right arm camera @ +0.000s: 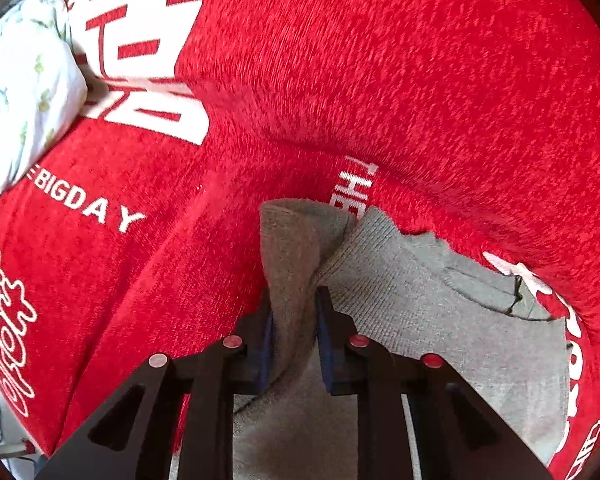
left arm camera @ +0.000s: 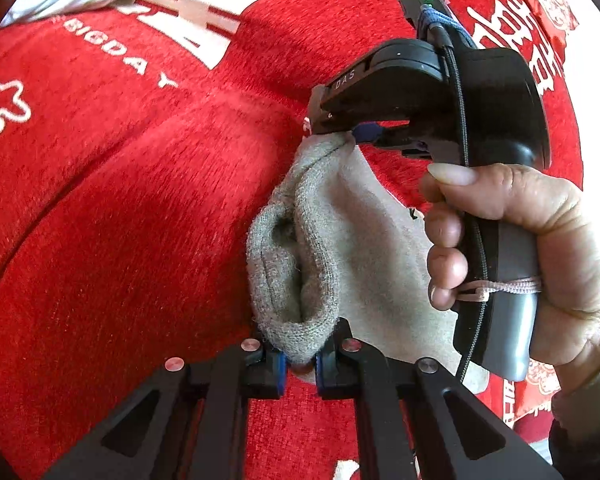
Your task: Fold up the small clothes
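Observation:
A small grey knit garment (left arm camera: pixel 340 240) lies bunched on a red cloth (left arm camera: pixel 120 220) with white lettering. My left gripper (left arm camera: pixel 301 364) is shut on its thick rolled edge at the near end. My right gripper (left arm camera: pixel 350 134), held by a hand, pinches the garment's far corner in the left wrist view. In the right wrist view my right gripper (right arm camera: pixel 296 340) is shut on a raised fold of the grey garment (right arm camera: pixel 440 320), which spreads flat to the right.
A white floral pillow or bundle (right arm camera: pixel 24 92) lies at the far left on the red cloth (right arm camera: pixel 380 80). A red printed packet (left arm camera: pixel 532 388) sits under the hand at the right.

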The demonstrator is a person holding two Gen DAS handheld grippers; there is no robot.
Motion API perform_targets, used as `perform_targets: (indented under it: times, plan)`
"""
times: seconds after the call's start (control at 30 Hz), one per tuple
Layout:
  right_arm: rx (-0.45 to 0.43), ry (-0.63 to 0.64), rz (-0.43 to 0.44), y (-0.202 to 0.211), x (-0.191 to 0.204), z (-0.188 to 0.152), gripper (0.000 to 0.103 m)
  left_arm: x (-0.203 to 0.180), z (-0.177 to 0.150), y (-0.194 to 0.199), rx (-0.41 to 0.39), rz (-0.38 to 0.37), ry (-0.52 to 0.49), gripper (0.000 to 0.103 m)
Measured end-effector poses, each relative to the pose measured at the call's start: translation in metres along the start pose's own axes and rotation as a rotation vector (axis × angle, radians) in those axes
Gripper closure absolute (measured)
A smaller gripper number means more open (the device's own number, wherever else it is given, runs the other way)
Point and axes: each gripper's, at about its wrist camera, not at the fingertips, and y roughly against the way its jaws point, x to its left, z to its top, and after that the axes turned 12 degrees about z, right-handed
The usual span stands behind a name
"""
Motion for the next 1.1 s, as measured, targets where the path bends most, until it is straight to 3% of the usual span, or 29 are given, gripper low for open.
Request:
perform_targets:
  times: [0.7,1.1]
  plan:
    - [-0.130,-0.091,0.207,0.071,-0.058,-0.011,0.083,-0.069,-0.003,0.033,-0.067,0.085,-0.173,0.093]
    - [-0.184,-0.112,0.254,0.108,-0.099,-0.026,0.085,-0.119,-0.012,0.036,-0.081,0.120,-0.275,0.093]
